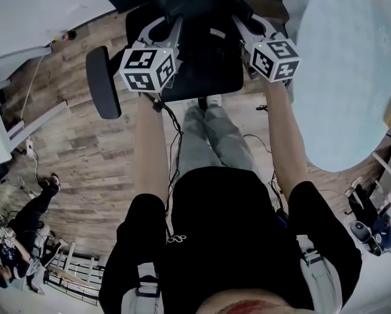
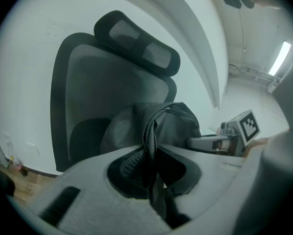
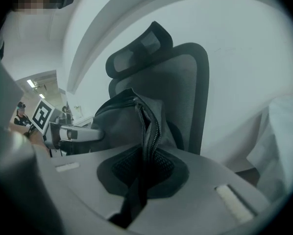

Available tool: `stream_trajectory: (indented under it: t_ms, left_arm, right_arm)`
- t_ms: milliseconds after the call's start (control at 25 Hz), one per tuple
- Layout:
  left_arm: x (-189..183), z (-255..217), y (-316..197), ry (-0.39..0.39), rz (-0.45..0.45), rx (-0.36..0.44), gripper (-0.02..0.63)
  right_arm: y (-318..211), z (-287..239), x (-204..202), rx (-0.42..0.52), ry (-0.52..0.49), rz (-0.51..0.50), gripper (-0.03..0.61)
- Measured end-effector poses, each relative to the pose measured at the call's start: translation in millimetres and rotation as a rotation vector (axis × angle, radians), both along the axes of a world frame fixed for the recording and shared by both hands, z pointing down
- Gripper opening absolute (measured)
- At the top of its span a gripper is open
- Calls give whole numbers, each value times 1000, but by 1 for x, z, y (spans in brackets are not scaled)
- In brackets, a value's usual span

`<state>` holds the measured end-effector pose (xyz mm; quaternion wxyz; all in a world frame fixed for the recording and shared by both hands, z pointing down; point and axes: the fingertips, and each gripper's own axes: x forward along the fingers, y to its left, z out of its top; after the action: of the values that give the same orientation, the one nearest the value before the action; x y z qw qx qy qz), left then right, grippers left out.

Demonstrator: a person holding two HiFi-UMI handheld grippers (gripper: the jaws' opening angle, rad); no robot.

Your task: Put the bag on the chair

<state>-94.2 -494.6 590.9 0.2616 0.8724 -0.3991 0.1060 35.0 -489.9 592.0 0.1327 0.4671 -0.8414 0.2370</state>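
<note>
**Both grippers pinching the bag, bag held in front of the chair back**

Left gripper (image 2: 151, 156): jaws nearly together, pads pressed on a bunched fold of dark fabric with a strap. The fold runs up out of the jaws into the body of the bag (image 2: 136, 126), which sits directly ahead of and just above the jaw tips.

Right gripper (image 3: 145, 155): jaws likewise almost closed, clamped on the zipper edge of the same bag. The zipper line rises straight from between the pads, and the bulk of the bag lies ahead and slightly to the left in this view.

Each gripper view shows the other gripper at the far side of the bag, so the bag hangs between the two, one grip on each end.

Beyond the bag: the mesh backrest and headrest of the chair (image 2: 83, 92) stand upright close behind it. In the head view both grippers reach forward over the black seat, the bag a dark mass at the top edge, past the jaw tips. Whether its underside touches the seat cannot be told.

Surroundings: armrest (image 1: 102, 82) left of the seat, round pale table (image 1: 346, 77) on the right, wooden floor (image 1: 84, 149) below.
</note>
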Motion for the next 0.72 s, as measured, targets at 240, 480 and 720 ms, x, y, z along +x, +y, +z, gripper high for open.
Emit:
stream_trajectory:
  t_ms: [240,480,720]
  left_arm:
    - [-4,31,-3,47,-58,-56,31]
    - [-8,45,-17,-55,-123,-111,90]
    - [-21,46,6,-124,-134,-138,229]
  right_arm:
    - [-4,29,0,-48,-77,43,28]
    - [-14,39,7,-69,-24,105,66]
    - [4,19,20,-56,-29,87,140]
